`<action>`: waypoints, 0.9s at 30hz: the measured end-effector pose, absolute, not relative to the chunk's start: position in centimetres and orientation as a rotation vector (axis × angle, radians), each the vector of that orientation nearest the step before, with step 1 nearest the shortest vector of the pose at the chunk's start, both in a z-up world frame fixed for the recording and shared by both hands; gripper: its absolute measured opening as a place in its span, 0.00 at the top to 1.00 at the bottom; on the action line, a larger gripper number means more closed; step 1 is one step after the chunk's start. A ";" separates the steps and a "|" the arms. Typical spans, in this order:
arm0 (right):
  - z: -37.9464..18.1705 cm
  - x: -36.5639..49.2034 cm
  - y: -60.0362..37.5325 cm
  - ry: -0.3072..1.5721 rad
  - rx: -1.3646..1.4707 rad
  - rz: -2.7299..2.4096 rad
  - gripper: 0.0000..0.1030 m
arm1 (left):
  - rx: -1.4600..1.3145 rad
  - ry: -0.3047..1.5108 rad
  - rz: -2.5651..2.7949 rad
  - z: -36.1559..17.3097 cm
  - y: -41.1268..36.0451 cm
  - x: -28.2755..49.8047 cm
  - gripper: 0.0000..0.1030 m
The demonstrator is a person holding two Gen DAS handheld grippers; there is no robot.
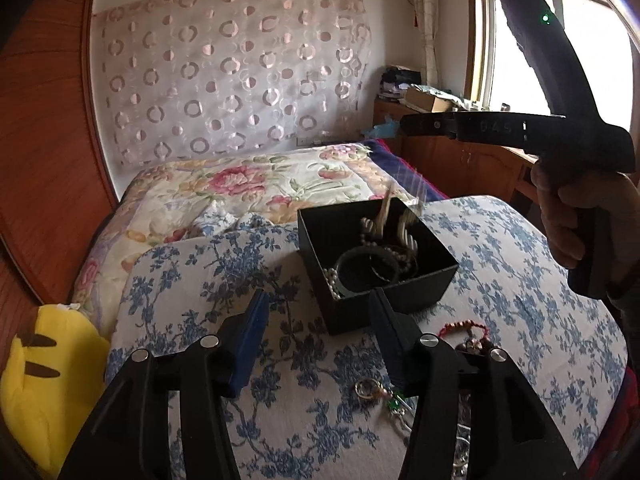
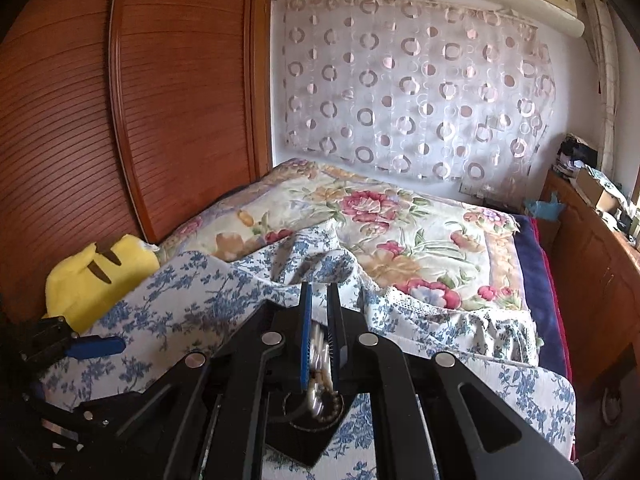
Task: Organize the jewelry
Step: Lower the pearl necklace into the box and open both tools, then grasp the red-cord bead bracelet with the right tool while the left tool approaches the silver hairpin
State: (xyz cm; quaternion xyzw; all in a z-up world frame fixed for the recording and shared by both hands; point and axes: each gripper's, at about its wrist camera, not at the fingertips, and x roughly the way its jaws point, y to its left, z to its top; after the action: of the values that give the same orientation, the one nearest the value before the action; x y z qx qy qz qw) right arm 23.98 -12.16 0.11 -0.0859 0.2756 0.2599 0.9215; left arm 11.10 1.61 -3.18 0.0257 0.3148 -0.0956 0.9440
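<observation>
A black open box point(image 1: 384, 280) stands on a blue-flowered board point(image 1: 200, 280) and holds bangles and pearl beads. A pale twisted rope bracelet point(image 1: 404, 228) looks blurred just above the box's contents. My left gripper point(image 1: 318, 312) is open and empty, low before the box. Loose jewelry lies by its right finger: a red bead bracelet point(image 1: 464, 326) and a gold ring piece point(image 1: 366, 388). My right gripper point(image 1: 404, 124) is held high above the box. In the right wrist view its narrow jaws point(image 2: 319, 304) flank the pale bracelet point(image 2: 318, 348), box point(image 2: 308, 436) below.
The board lies on a bed with a floral quilt point(image 1: 240, 184). A yellow plush point(image 1: 44, 392) sits at the left. A wooden wardrobe point(image 2: 120, 120) stands left of the bed, a wooden cabinet point(image 1: 460, 156) with clutter at the right under a window.
</observation>
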 end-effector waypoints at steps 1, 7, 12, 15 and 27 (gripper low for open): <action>0.1 23.7 -12.4 0.565 -0.176 0.538 0.91 | 0.053 0.646 -0.197 -3.3 1.5 10.9 0.48; -0.5 21.1 -13.4 0.562 -0.192 0.568 0.91 | 0.063 0.646 -0.198 -4.0 0.9 9.5 0.28; -2.0 17.8 -14.7 0.573 -0.210 0.596 0.91 | 0.075 0.616 -0.210 -4.3 0.4 8.2 0.11; -3.2 16.4 -15.4 0.593 -0.219 0.602 0.90 | 0.093 0.614 -0.215 -4.8 -0.1 7.5 0.09; -9.3 13.5 -18.0 0.729 -0.222 0.596 0.77 | 0.098 0.692 -0.255 -7.5 -1.4 5.8 0.09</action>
State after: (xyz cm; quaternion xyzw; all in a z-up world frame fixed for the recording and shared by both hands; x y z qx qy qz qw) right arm 13.47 -17.99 -9.27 -0.1068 0.3503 0.2865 0.8853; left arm 5.76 -1.43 -7.49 0.0478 0.3380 -0.1248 0.9316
